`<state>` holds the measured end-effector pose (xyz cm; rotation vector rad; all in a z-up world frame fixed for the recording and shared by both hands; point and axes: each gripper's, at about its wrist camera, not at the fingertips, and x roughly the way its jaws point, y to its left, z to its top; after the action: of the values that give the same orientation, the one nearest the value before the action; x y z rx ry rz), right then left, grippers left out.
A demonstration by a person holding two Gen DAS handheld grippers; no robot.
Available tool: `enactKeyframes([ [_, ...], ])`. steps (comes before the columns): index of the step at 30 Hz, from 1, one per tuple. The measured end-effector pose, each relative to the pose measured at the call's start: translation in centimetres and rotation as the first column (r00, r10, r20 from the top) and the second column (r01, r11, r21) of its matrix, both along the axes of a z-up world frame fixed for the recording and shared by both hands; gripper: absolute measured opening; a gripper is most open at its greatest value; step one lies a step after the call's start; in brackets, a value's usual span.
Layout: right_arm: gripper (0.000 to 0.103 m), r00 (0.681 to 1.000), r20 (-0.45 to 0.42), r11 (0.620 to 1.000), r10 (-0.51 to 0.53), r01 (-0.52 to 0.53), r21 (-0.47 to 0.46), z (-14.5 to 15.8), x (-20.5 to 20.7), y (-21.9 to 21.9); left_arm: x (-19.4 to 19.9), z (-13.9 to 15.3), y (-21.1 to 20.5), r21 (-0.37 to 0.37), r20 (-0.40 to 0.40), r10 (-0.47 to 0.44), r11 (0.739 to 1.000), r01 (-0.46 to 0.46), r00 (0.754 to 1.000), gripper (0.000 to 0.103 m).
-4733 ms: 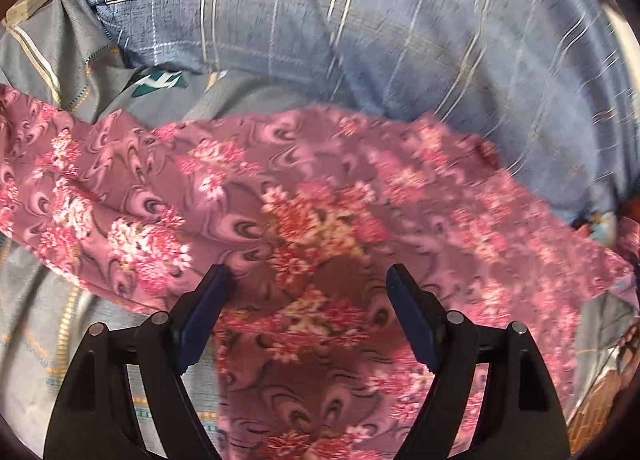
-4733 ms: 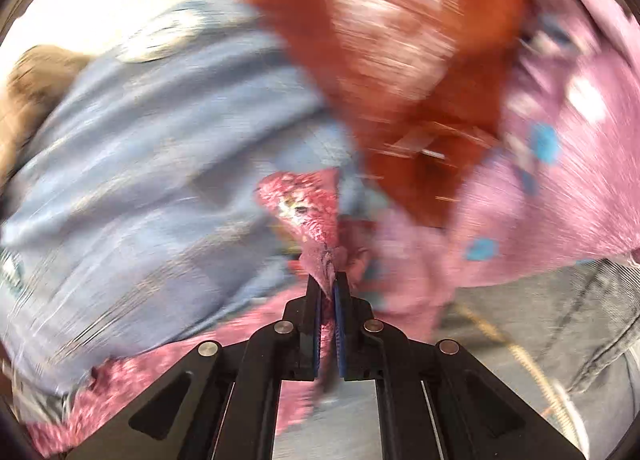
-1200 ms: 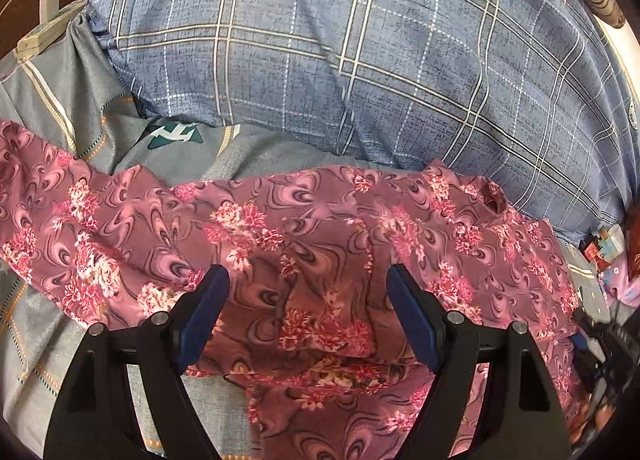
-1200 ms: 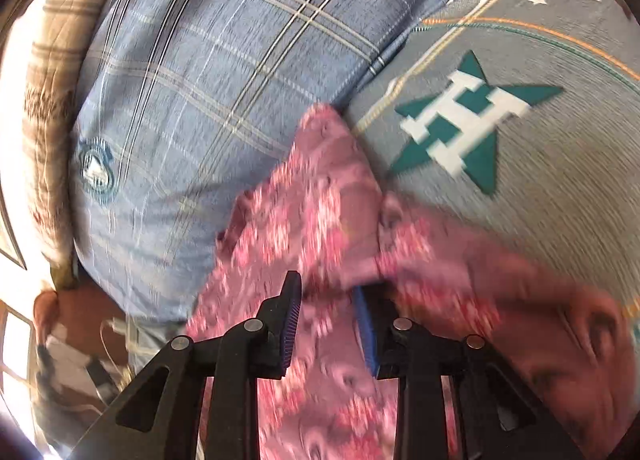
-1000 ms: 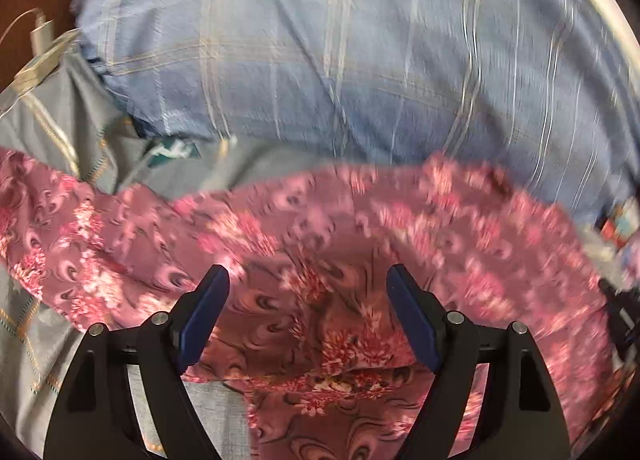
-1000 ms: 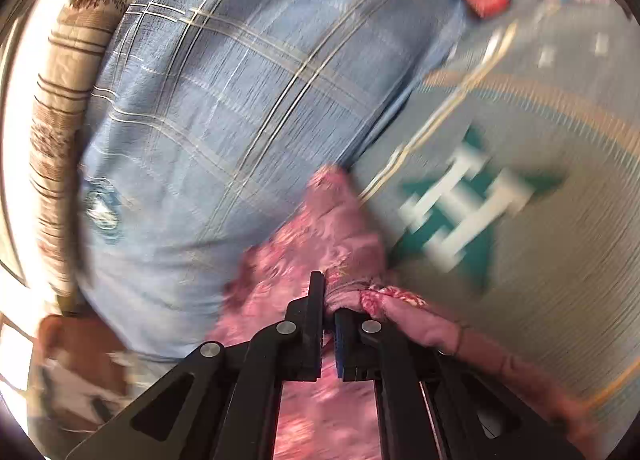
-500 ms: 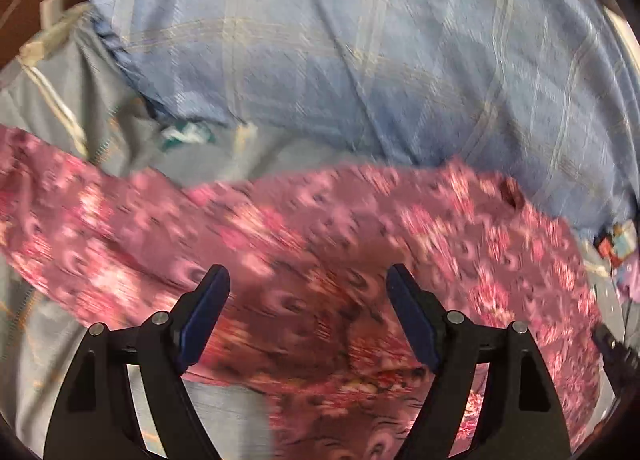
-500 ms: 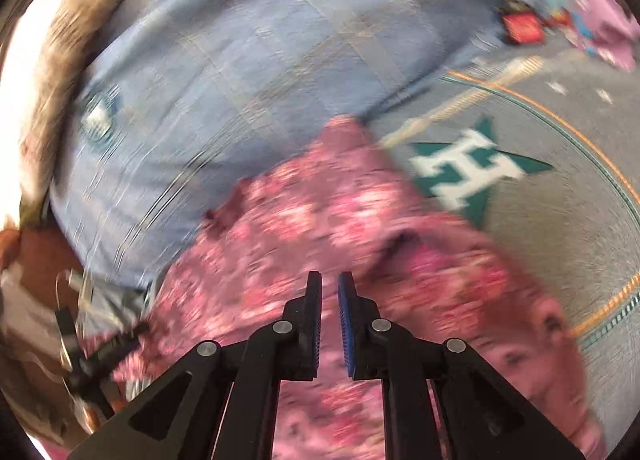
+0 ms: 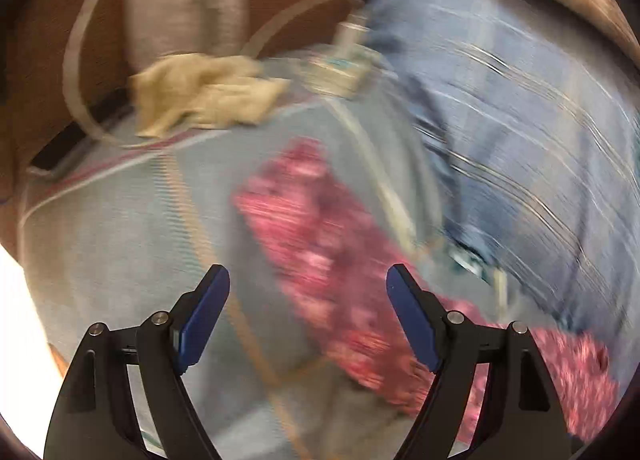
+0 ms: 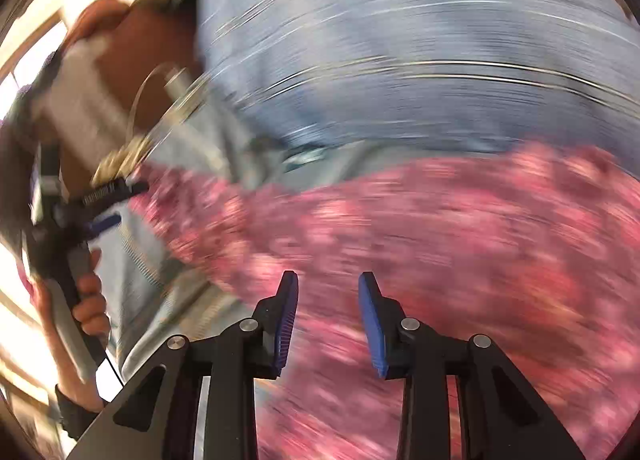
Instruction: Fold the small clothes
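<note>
A: Step in hand? Both views are smeared by motion.

B: A transit between folds is judged. The floral garment (image 10: 440, 244) is seen spread on the bed sheet (image 9: 120, 227), below the right gripper (image 10: 328, 320); one pink end lies under the left gripper (image 9: 308, 316). Nothing is pinched by either.

A: Jaws?

B: The left jaws are held wide, released, with only sheet and cloth far beneath. The right jaws have just been opening; they stand partly apart and no fabric is caught between them.

A: Next move?

B: A fresh edge or corner is likely to be sought, so the cloth must first be brought into sharp view and a jaw slid under a single layer.

A: Surroundings?

B: A blue plaid pillow (image 9: 520, 119) is noted behind the garment, a beige rag (image 9: 200, 95) at the sheet's far edge, a cable (image 9: 80, 59) against brown wood. A hand (image 10: 90, 300) is seen on the left tool's handle.
</note>
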<state>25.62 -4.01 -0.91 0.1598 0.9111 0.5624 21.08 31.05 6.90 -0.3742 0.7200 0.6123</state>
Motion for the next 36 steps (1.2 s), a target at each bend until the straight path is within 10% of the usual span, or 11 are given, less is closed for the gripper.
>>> enactKeyframes([
  [8, 0.035, 0.970, -0.012, 0.964, 0.241, -0.241, -0.113, -1.5, 0.9, 13.7, -1.5, -0.9, 7.5, -0.318, 0.109, 0.026, 0.948, 0.010, 0.994, 0.082],
  [13, 0.039, 0.964, -0.005, 0.960, 0.267, -0.267, -0.083, -1.4, 0.1, 14.4, 3.0, -0.6, 9.0, -0.401, 0.069, -0.096, 0.909, 0.115, 0.993, 0.082],
  [22, 0.041, 0.978, -0.026, 0.978, 0.207, -0.207, 0.001, -0.5, 0.5, 10.2, 7.6, -0.8, 6.5, -0.280, 0.009, -0.185, 0.943, 0.180, 0.983, 0.085],
  [24, 0.041, 0.983, -0.025, 0.983, 0.184, -0.184, 0.028, -0.1, 0.7, 8.8, 7.8, -0.9, 5.6, -0.222, -0.007, -0.185, 0.959, 0.179, 0.983, 0.062],
  [25, 0.041, 0.985, -0.021, 0.985, 0.172, -0.171, 0.034, 0.0, 0.7, 8.1, 8.1, -1.2, 5.6, -0.227, -0.019, -0.193, 0.956, 0.184, 0.981, 0.023],
  [26, 0.041, 0.987, -0.015, 0.986, 0.159, -0.158, 0.042, 0.2, 0.7, 7.3, 8.5, -2.2, 5.9, -0.294, -0.031, -0.215, 0.935, 0.197, 0.976, 0.009],
  [29, 0.042, 0.994, -0.007, 0.992, 0.113, -0.112, 0.053, 0.5, 0.9, 5.2, 8.2, -4.0, 7.0, -0.450, 0.025, -0.205, 0.871, 0.195, 0.978, 0.008],
  [36, 0.043, 1.000, -0.011, 0.998, -0.028, 0.029, 0.058, 0.2, 2.0, -0.5, 6.7, -1.7, 3.6, -0.481, 0.107, -0.271, 0.828, 0.288, 0.957, 0.008],
])
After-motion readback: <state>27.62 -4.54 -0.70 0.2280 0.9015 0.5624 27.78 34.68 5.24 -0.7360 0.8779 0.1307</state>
